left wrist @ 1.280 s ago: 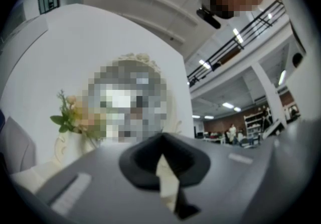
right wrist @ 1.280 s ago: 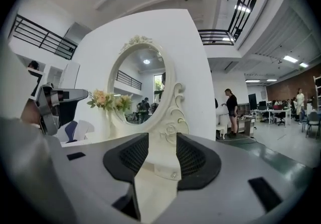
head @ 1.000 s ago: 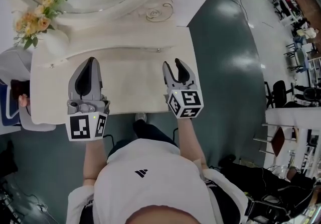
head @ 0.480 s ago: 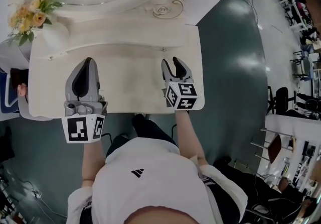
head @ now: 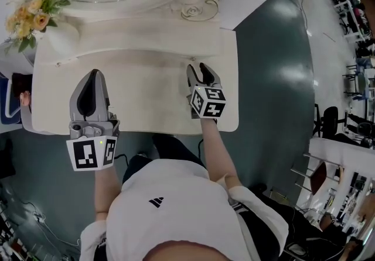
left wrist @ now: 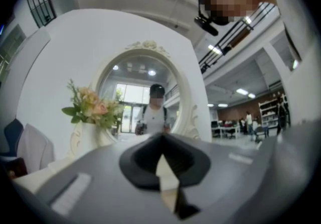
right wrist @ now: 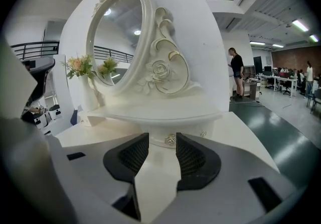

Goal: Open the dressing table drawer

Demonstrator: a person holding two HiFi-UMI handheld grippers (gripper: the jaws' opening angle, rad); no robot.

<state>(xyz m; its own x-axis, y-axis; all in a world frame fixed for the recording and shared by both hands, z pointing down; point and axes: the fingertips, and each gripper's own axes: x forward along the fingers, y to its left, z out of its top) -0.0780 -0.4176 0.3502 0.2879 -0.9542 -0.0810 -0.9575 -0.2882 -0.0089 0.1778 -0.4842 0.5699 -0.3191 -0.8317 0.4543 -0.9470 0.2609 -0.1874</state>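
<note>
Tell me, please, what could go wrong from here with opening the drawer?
1. The knob is small, and the right gripper is open and short of it. Closing off-centre might miss it or slip off.
2. A jerky pull could shake the table and wobble the vase of flowers at its back left.

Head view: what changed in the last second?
Right gripper advanced over the dressing table toward the small drawer knob, jaws open, not yet on it. Left gripper stayed shut over the table's left side; nothing grasped or released.
</note>
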